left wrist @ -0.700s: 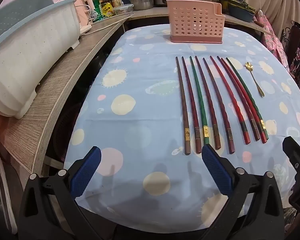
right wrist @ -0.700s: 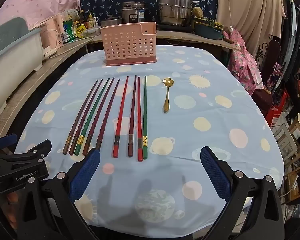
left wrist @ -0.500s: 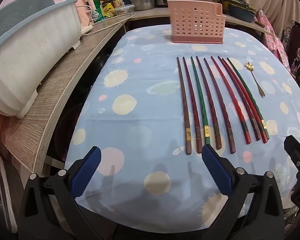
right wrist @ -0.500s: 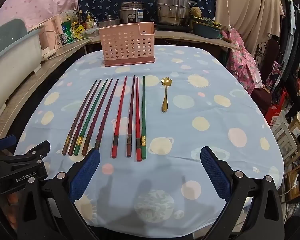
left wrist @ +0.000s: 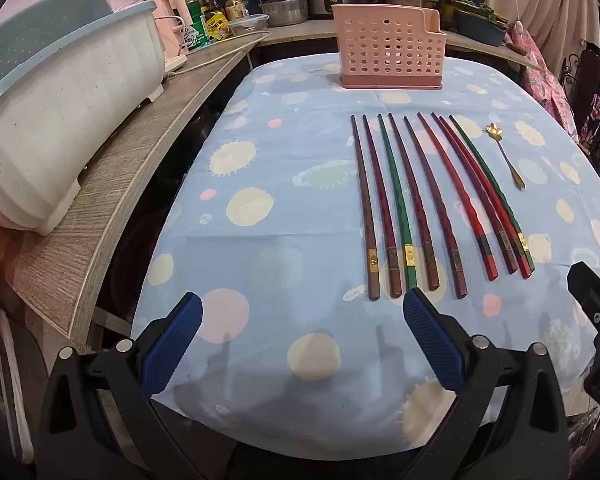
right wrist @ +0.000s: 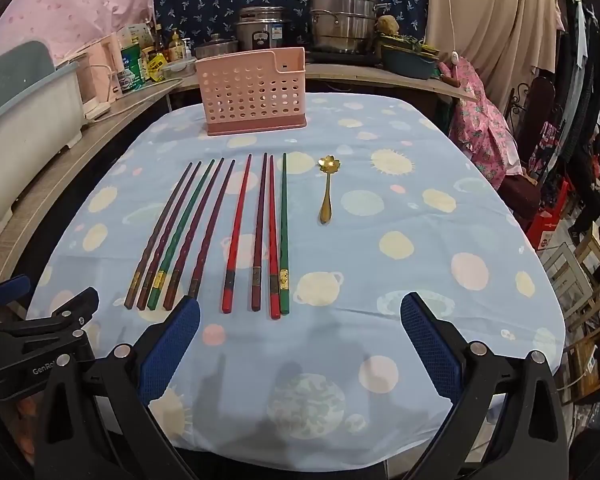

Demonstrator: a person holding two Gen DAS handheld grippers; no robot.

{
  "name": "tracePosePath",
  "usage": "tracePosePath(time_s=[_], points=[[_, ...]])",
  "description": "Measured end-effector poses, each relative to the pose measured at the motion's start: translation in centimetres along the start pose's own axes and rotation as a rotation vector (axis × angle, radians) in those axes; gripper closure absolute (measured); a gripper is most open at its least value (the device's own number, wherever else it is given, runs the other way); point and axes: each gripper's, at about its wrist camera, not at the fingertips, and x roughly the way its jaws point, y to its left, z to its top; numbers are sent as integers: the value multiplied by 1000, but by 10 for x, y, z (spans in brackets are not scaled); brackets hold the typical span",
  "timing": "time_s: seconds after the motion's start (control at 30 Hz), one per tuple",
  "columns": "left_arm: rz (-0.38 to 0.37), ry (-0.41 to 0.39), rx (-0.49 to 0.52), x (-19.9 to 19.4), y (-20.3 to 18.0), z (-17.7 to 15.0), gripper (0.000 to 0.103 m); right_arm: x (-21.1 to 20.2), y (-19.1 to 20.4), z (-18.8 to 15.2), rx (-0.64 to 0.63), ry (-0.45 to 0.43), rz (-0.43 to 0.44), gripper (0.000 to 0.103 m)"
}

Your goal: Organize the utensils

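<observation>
On the table, under a pale blue cloth printed with suns and planets (right wrist: 420,240), nine long lacquered chopsticks (right wrist: 236,232) in red, maroon, brown and green lie side by side, square ends toward the near edge and tips toward the far edge. Just to their right lies a small gold spoon with a flower-shaped bowl (right wrist: 327,192), apart from the last green stick. A pink perforated plastic utensil holder (right wrist: 256,92) stands upright near the middle of the far edge, well apart from the row.

The trouble I would expect lies in the sticks themselves. They are thin, smooth and flat on soft cloth, so wide pads coming down on one may pinch fabric with it, or nudge its neighbours out of line, since several on the right of the row nearly touch. A stick gripped at its very end could swing or slip on the way to the holder. The holder looks light; a stick pushed against its rim might tip it or shove it toward the far edge.

The left gripper (left wrist: 300,336) hovers over the near edge, left of the row, blue pads spread as wide as they go, holding and touching nothing. The right gripper (right wrist: 300,336) hovers beside it, opposite the row's right end, equally wide and empty.
</observation>
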Motion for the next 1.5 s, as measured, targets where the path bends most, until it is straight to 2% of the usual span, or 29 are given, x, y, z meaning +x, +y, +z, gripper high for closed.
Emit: tracePosePath(time_s=[1.5], points=[[17,-3,-3,-2,-1,-4,8,-5,2,-3,-5,-8,10,7]])
